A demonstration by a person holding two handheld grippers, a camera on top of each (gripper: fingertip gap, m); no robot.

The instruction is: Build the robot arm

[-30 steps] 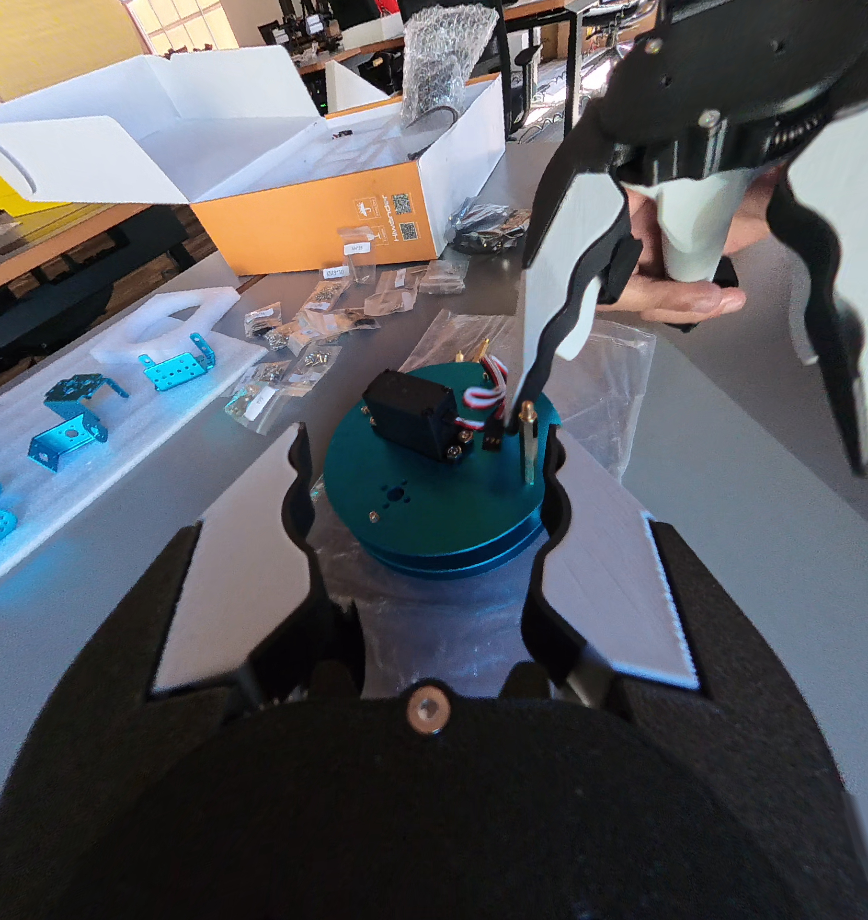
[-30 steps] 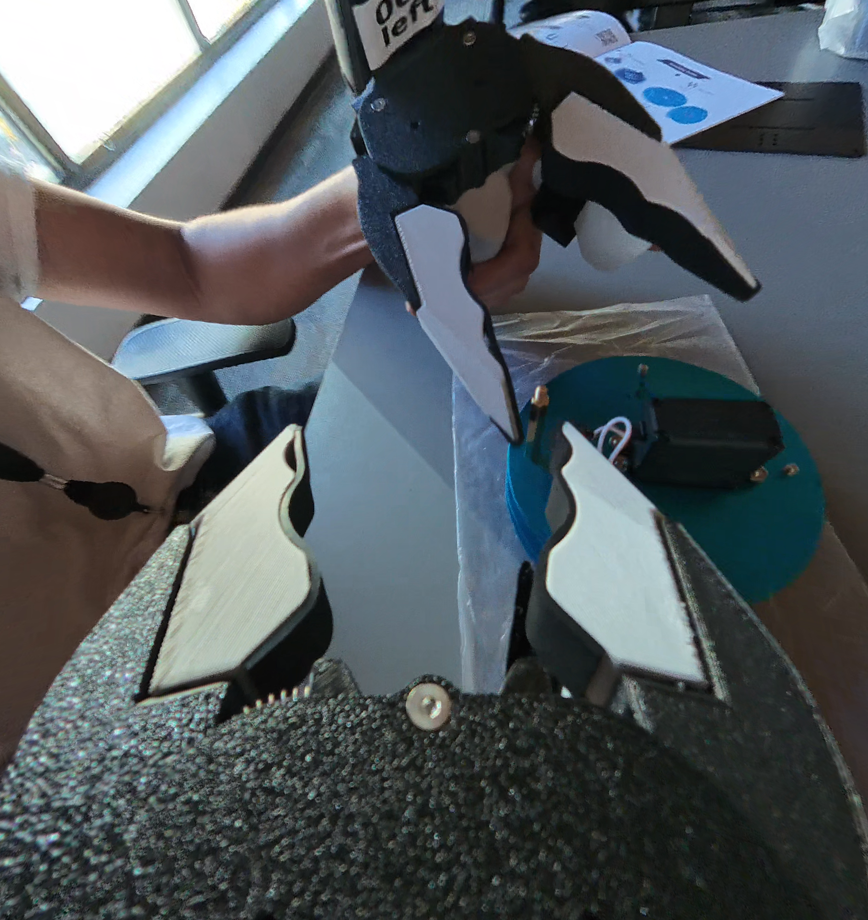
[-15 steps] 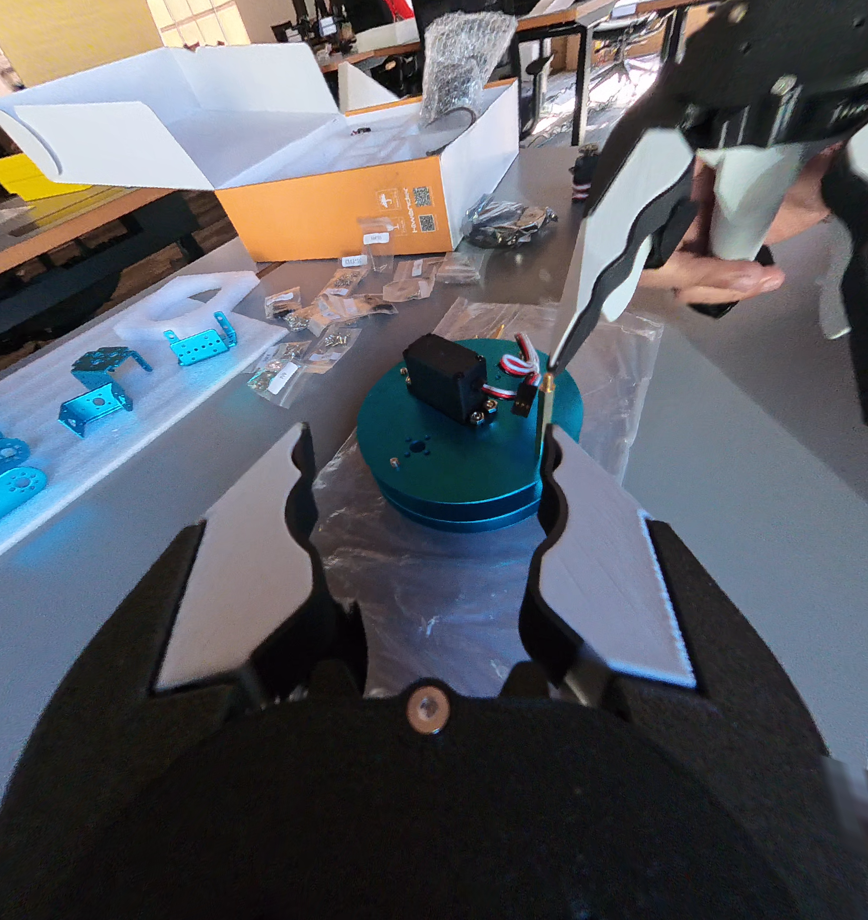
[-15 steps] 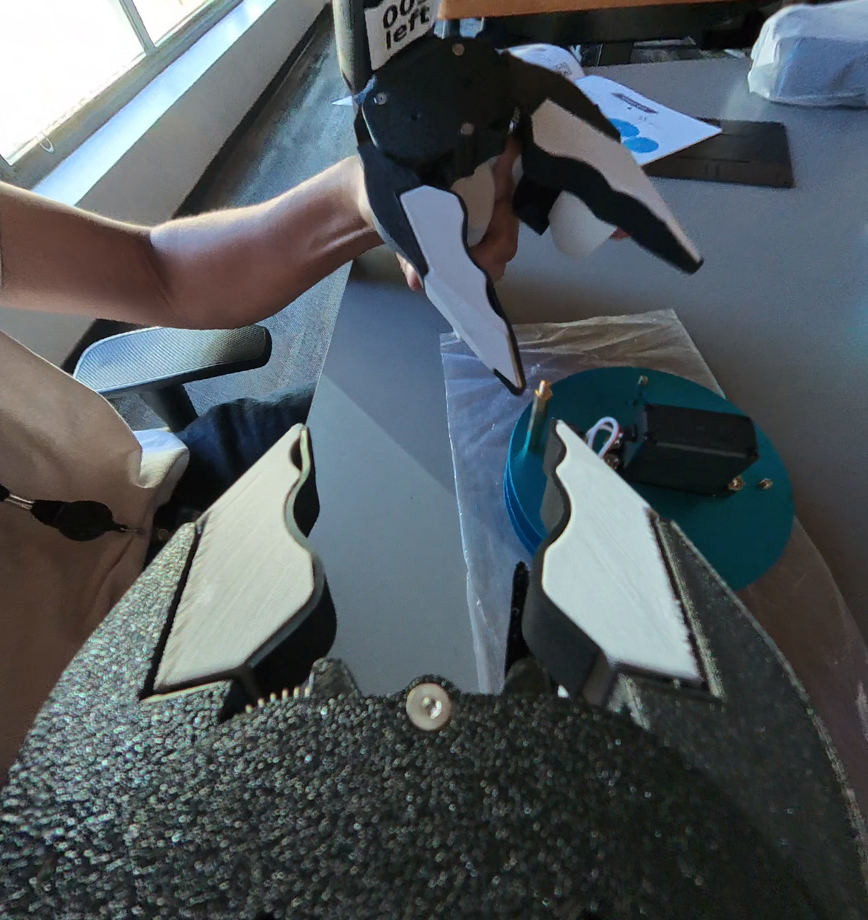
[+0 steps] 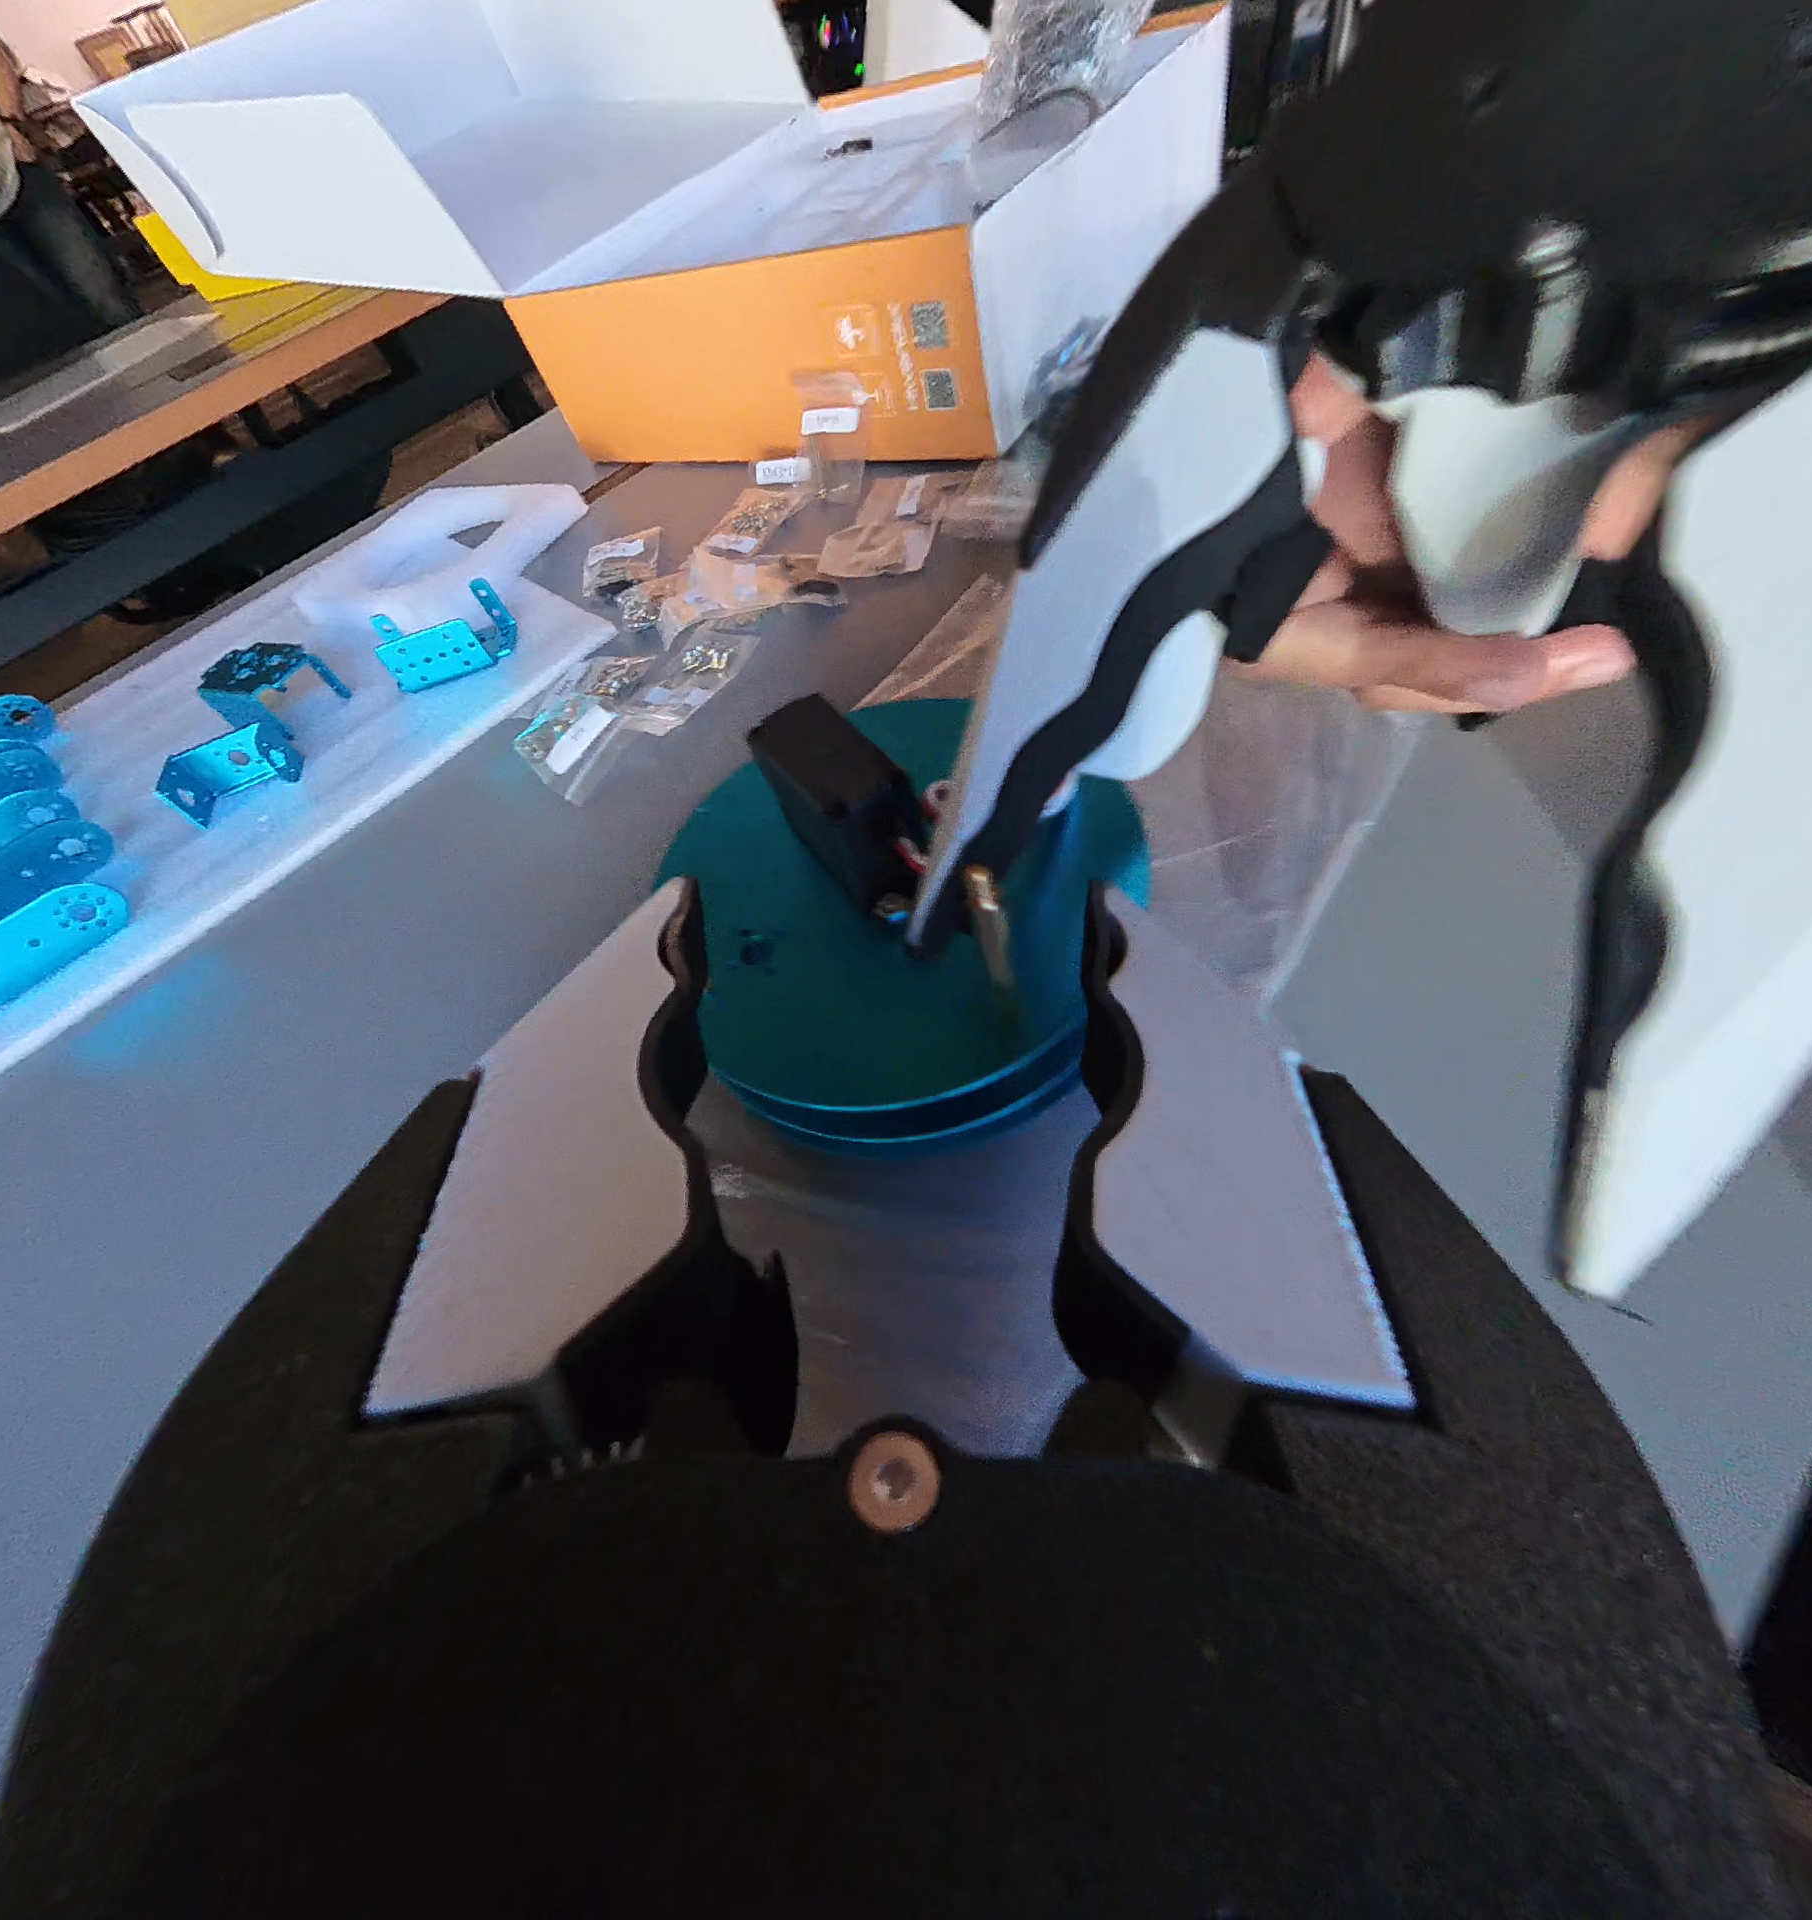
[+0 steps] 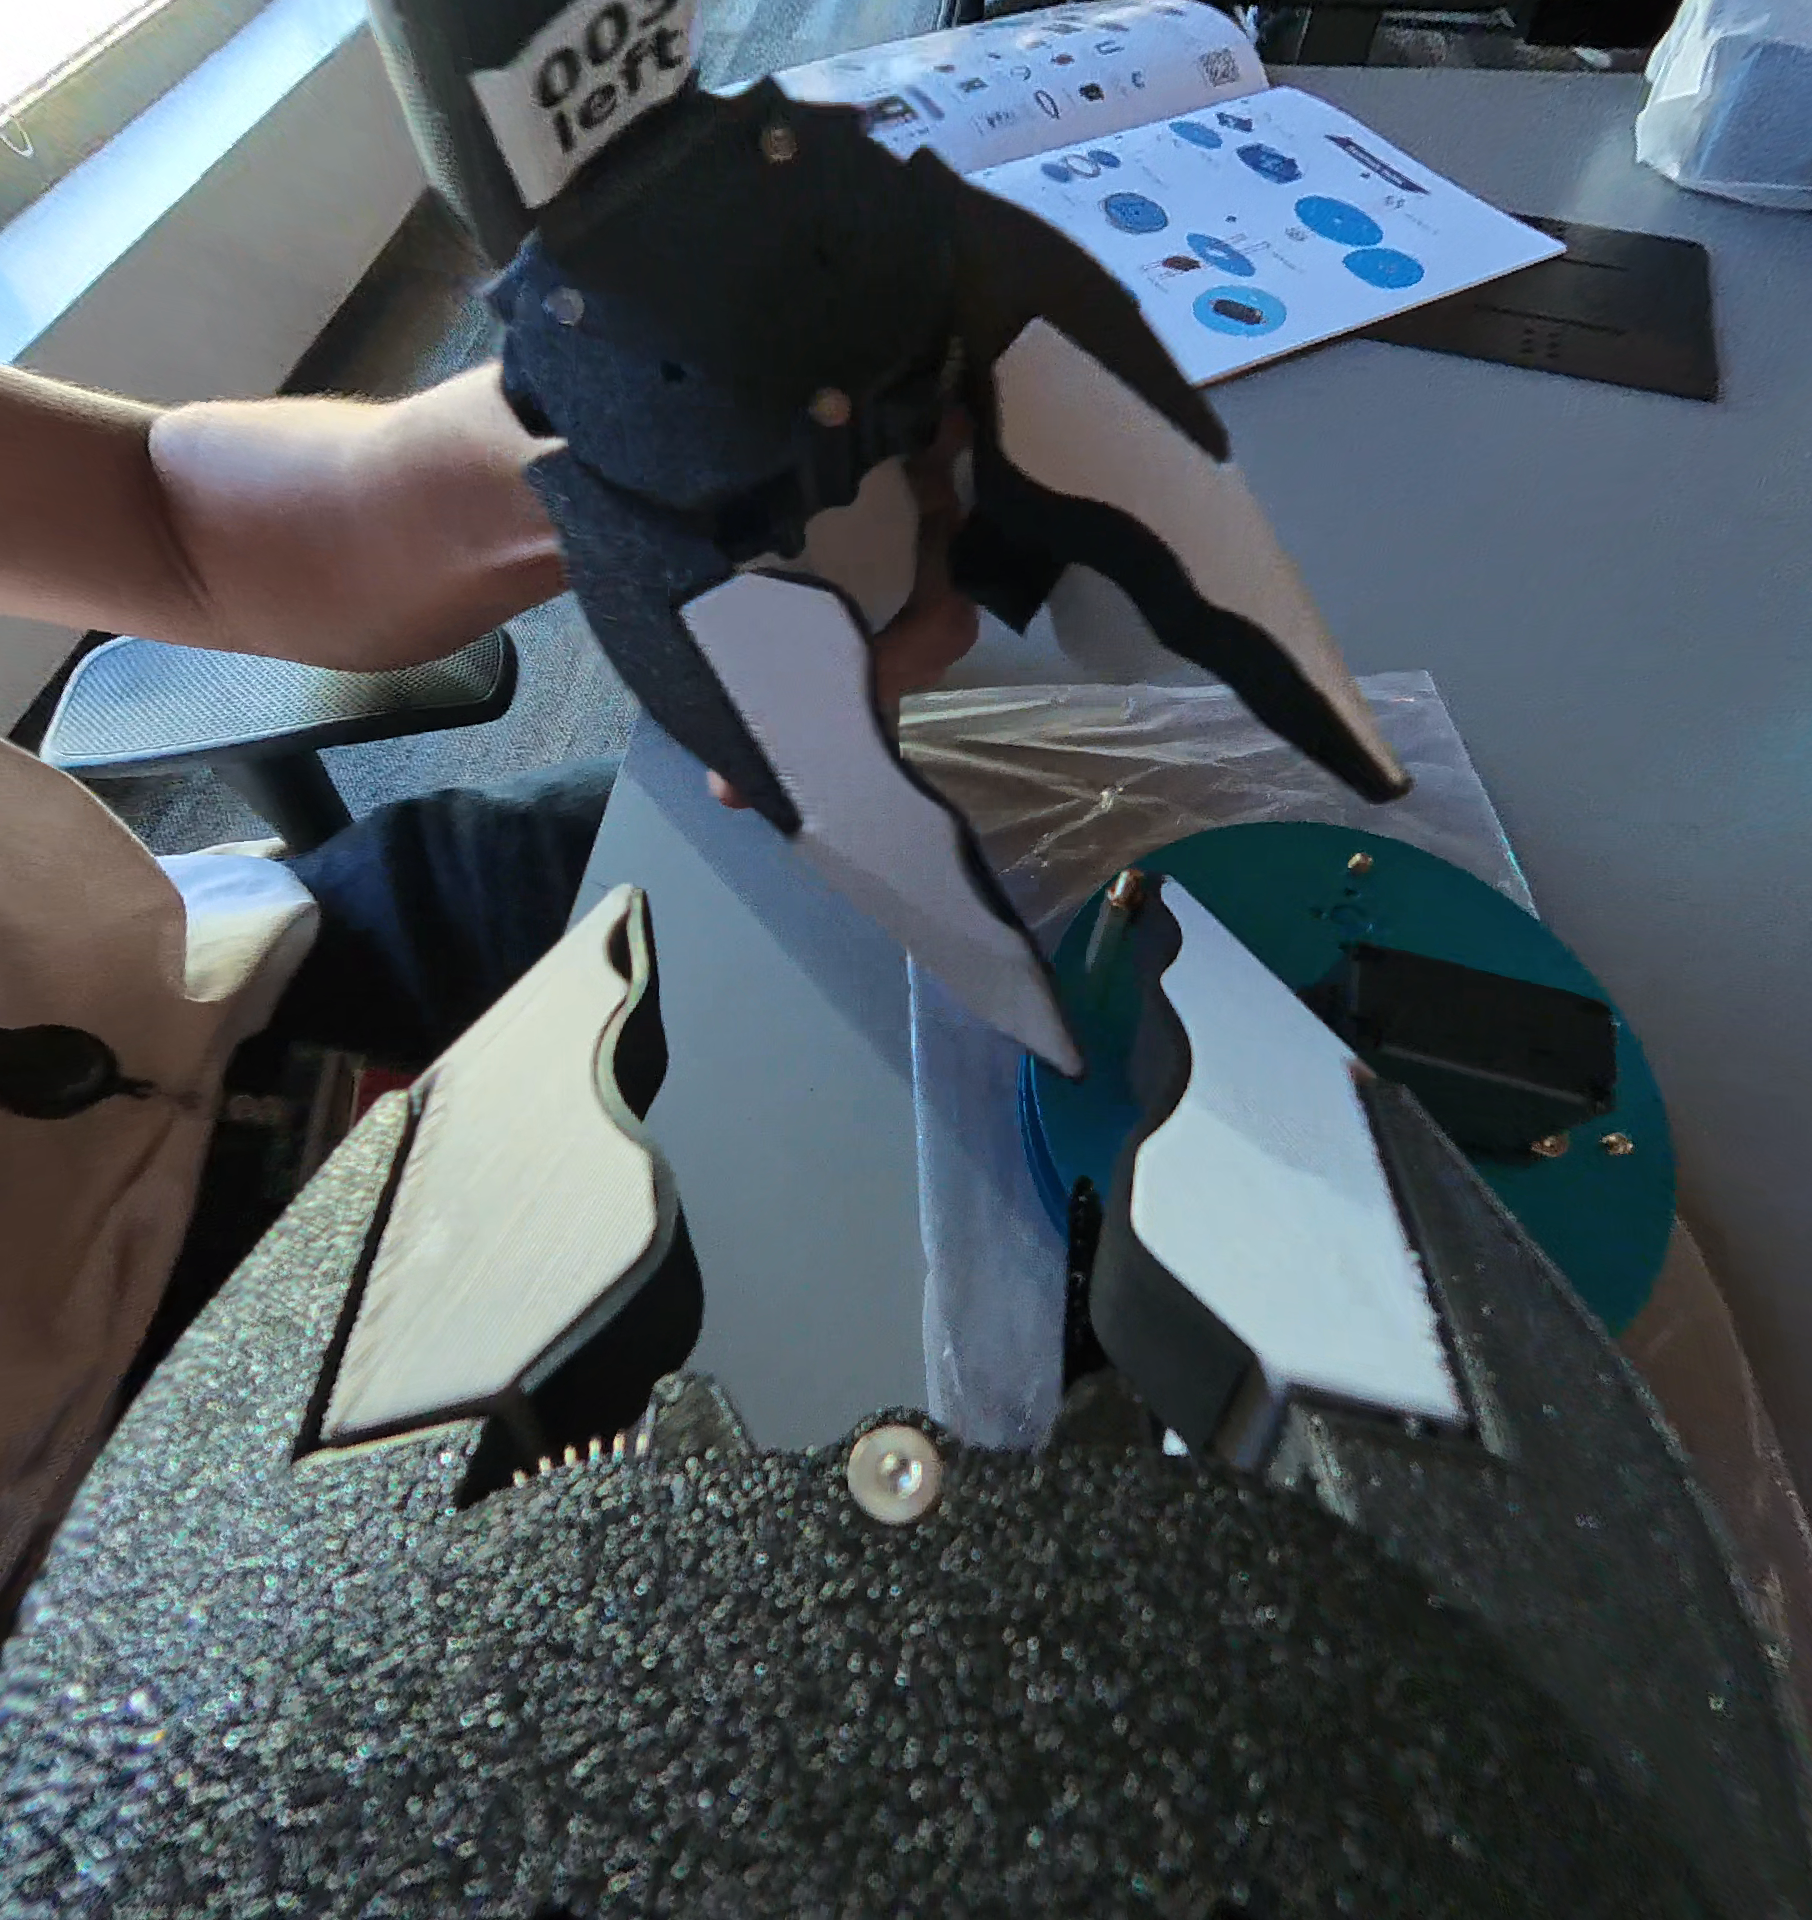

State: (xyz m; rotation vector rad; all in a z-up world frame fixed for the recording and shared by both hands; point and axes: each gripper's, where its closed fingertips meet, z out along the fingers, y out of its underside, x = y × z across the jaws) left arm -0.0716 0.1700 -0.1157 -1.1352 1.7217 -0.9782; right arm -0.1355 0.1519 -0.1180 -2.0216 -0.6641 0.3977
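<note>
A teal round disc (image 5: 840,997) lies on a clear plastic bag on the grey table. It carries a black servo (image 5: 829,800) and an upright brass standoff (image 5: 988,925). My left gripper (image 5: 889,914) is open, its fingertips on either side of the disc's near part. My right gripper (image 5: 1255,1112) is open above the disc, one fingertip down beside the standoff and the servo. In the right wrist view, the right gripper (image 6: 900,904) is open. The left gripper (image 6: 1231,930) straddles the standoff (image 6: 1115,920) on the disc (image 6: 1567,1226). Neither holds anything.
An open orange and white box (image 5: 756,343) stands behind. Small bags of screws (image 5: 694,623) and blue metal brackets (image 5: 227,769) on white foam lie at the left. A printed booklet (image 6: 1245,218), a black plate (image 6: 1567,322) and an office chair (image 6: 289,707) show in the right wrist view. The black plate (image 6: 1567,322) sits 35 centimetres or so from the ends of my left fingers.
My left gripper has moved closer to the disc, which now sits between its fingertips. My right gripper's fingertip has come down beside the standoff. Both stay open.
</note>
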